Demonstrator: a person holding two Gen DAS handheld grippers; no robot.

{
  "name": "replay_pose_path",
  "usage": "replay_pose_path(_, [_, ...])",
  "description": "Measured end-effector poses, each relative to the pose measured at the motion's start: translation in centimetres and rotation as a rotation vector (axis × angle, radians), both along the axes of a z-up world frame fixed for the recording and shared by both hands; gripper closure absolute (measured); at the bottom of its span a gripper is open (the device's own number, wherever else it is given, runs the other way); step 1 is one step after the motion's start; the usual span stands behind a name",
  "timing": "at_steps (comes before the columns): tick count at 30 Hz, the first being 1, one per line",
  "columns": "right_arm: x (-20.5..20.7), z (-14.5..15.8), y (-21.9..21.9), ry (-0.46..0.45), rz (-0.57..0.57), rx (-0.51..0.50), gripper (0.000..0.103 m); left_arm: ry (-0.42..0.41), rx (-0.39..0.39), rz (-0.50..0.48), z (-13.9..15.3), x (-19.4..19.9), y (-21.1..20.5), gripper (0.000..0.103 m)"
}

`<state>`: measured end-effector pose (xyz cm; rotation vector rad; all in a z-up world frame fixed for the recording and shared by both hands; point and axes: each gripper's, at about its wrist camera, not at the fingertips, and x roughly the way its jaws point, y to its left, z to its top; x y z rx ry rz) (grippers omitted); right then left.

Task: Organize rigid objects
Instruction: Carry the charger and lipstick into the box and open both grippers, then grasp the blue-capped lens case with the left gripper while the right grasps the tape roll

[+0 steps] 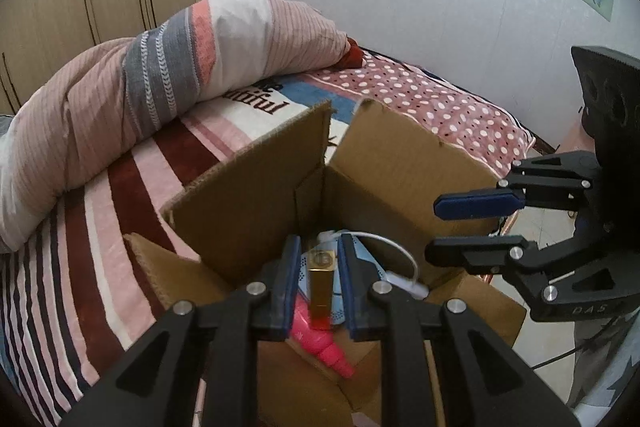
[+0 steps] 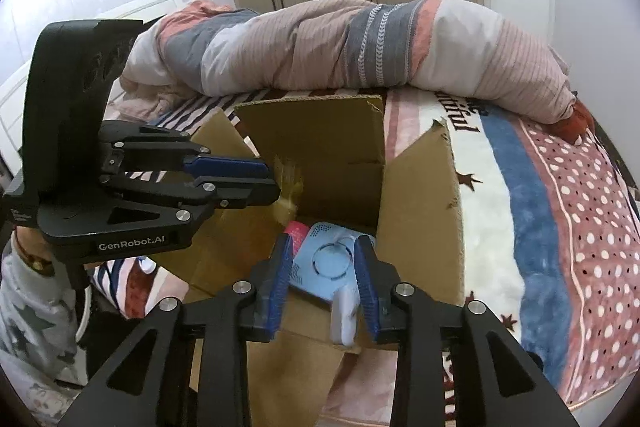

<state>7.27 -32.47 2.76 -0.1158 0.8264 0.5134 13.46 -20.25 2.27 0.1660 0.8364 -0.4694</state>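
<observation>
Across the whole picture lies the bed (image 1: 100,247), with a striped and dotted blanket and a long rolled quilt (image 1: 160,83) in the upper left of the frame. On the bed, in the middle of the frame, stands an open cardboard box (image 1: 256,187) with its flaps up.

Over the box, at the bottom middle of the left view, is the left gripper (image 1: 319,281). A small gold bar-shaped thing (image 1: 320,287) sits between its fingers and looks blurry. I cannot tell if the gripper pinches it or has let it go.

At the right edge of that view is the right gripper (image 1: 444,227). Its fingers are spread apart and hold nothing.

Down in the box are a light blue gadget (image 2: 330,263) with a white cord, and a pink bottle (image 1: 320,343) next to it.

I think the job is partly done. Some things are already in the box, and the gold thing is going in now. I see nothing else on the bed that must be packed, but much of the bed is hidden.
</observation>
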Motion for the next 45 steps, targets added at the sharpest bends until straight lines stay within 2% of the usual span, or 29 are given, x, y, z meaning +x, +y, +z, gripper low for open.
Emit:
replay_pose_path(3, [-0.1, 0.2, 0.4, 0.001, 0.008, -0.001, 0.075, -0.007, -0.016, 0.018, 0.6, -0.2, 0.9, 0.079])
replay_pose_path(6, [-0.4, 0.3, 1.0, 0.002, 0.019, -0.008, 0.075, -0.036, -0.027, 0.042, 1.4, -0.8, 2.1, 0.065])
replay_pose_path(8, [-0.4, 0.5, 1.4, 0.003, 0.028, -0.011, 0.074, -0.065, -0.042, 0.065, 2.3, -1.5, 3.3, 0.051])
replay_pose_path(14, [-1.0, 1.8, 4.3, -0.02, 0.069, -0.007, 0.074, -0.13, -0.074, 0.162, 4.5, -3.9, 8.8, 0.041])
replay_pose_path(19, [-2.0, 3.0, 8.6, -0.041, 0.151, 0.023, 0.074, -0.155, -0.051, 0.262, 4.3, -6.0, 14.3, 0.04])
replay_pose_path(22, [-2.6, 3.2, 12.1, -0.038, 0.214, 0.033, 0.074, -0.146, -0.046, 0.318, 3.0, -7.4, 17.7, 0.039])
replay_pose_path(26, [-2.9, 2.3, 16.7, -0.009, 0.29, 0.04, 0.074, -0.11, -0.048, 0.38, -0.2, -9.3, 21.7, 0.034])
replay_pose_path(30, [-3.2, -0.1, 21.5, 0.05, 0.356, 0.018, 0.073, -0.054, -0.066, 0.409, -4.4, -10.9, 24.7, 0.03])
replay_pose_path(32, [-3.5, -1.9, 23.8, 0.081, 0.383, -0.015, 0.069, -0.022, -0.082, 0.408, -6.7, -11.8, 25.6, 0.027])
replay_pose_path(34, [-3.6, -3.7, 25.2, 0.114, 0.396, -0.038, 0.061, 0.002, -0.098, 0.396, -8.6, -12.6, 25.8, 0.026])
replay_pose_path(38, [-3.0, -8.0, 27.0, 0.17, 0.387, -0.131, 0.06, 0.054, -0.136, 0.361, -12.1, -13.5, 25.5, 0.025])
replay_pose_path(40, [-2.6, -9.7, 27.3, 0.187, 0.366, -0.177, 0.052, 0.076, -0.155, 0.351, -13.5, -13.6, 25.0, 0.025])
replay_pose_path(43, [-1.5, -12.3, 27.3, 0.213, 0.331, -0.239, 0.045, 0.102, -0.16, 0.344, -14.7, -13.7, 24.6, 0.025])
replay_pose_path(45, [-0.5, -13.8, 27.4, 0.246, 0.321, -0.279, 0.044, 0.113, -0.162, 0.338, -15.4, -13.7, 24.2, 0.025])
